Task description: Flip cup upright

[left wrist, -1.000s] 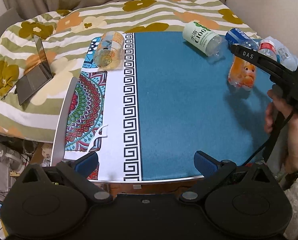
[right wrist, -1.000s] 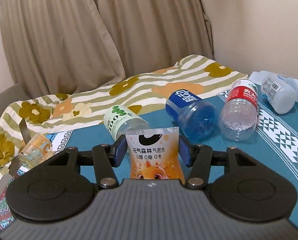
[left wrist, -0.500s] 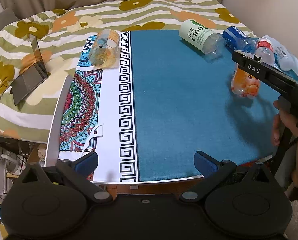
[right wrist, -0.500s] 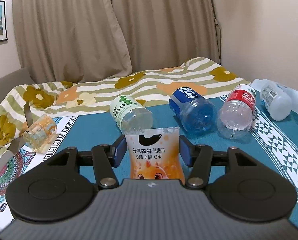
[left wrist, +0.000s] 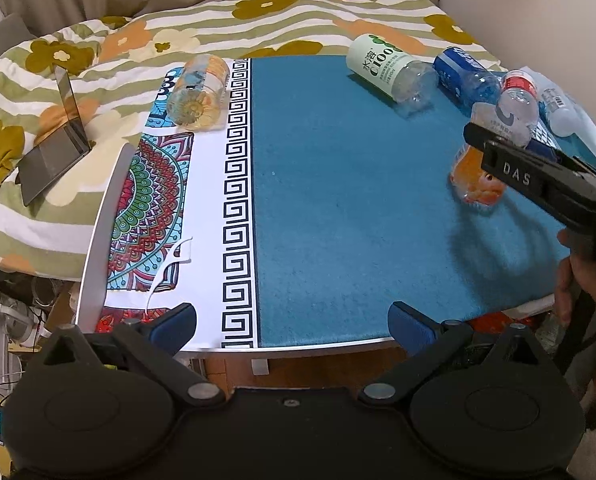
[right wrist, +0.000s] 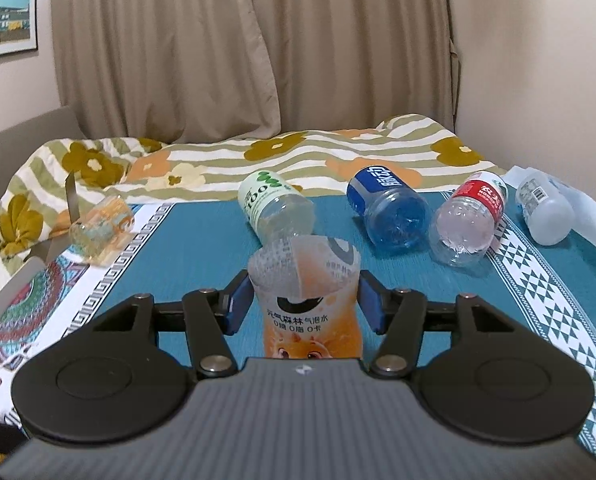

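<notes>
Since the earlier picture your right gripper has turned the orange cup, and now its open mouth faces up. You hold the cup clamped between both blue pads, directly ahead of the gripper, with its long axis nearly vertical, and its base looks close to the blue cloth. Your left gripper hangs spread apart and empty at the near table edge, well apart from the cup, so the right hand is the nearer one. Other cups lie on their sides behind it.
</notes>
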### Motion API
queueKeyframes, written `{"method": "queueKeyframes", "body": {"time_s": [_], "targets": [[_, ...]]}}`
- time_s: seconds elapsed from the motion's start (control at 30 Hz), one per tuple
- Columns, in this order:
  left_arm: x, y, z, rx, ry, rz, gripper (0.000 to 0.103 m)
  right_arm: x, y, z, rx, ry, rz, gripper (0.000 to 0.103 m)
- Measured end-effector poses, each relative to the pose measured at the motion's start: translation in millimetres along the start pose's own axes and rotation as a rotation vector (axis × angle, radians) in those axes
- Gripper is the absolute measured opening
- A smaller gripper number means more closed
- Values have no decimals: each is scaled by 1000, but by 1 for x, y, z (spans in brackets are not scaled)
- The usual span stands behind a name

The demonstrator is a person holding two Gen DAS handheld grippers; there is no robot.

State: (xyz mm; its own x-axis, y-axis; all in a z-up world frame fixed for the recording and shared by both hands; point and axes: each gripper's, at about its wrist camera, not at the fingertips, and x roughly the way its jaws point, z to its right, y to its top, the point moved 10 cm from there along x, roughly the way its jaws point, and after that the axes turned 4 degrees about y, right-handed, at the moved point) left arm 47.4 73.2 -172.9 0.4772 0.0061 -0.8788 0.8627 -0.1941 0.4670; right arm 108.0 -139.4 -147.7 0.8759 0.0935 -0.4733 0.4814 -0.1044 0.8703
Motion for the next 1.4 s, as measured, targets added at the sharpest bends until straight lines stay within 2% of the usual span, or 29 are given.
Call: {"method": "queueKeyframes", "body": {"time_s": [0.17,0.23,0.3,0.33,0.43,0.63,0.83,1.0,1.4], "targets": [[-3,1,4,4,-2,8,103,-4,-2,-1,-7,-1,-10,72],[-4,2,5,5,-2,13,103,-3,-2,0,-4,3,-19,77],[-6,4,6,3,-2,19,103,-4,-2,0,-5,1,-32,99],[-7,5,6,2,-3,24,103,-5,-1,0,-3,-5,-34,103],[-13,9,9,-3,-5,42,103,-11,5,2,4,-2,-41,103],[-34,27,21,-24,-24,99,103,-33,26,10,3,24,-143,103],[-61,49,35,-41,-26,173,103,-66,52,28,12,44,-298,103],[-79,60,48,-61,-24,224,103,-92,64,46,-47,9,-363,103],[-92,54,67,-45,33,275,103,-120,44,80,-19,-52,-465,103]]}}
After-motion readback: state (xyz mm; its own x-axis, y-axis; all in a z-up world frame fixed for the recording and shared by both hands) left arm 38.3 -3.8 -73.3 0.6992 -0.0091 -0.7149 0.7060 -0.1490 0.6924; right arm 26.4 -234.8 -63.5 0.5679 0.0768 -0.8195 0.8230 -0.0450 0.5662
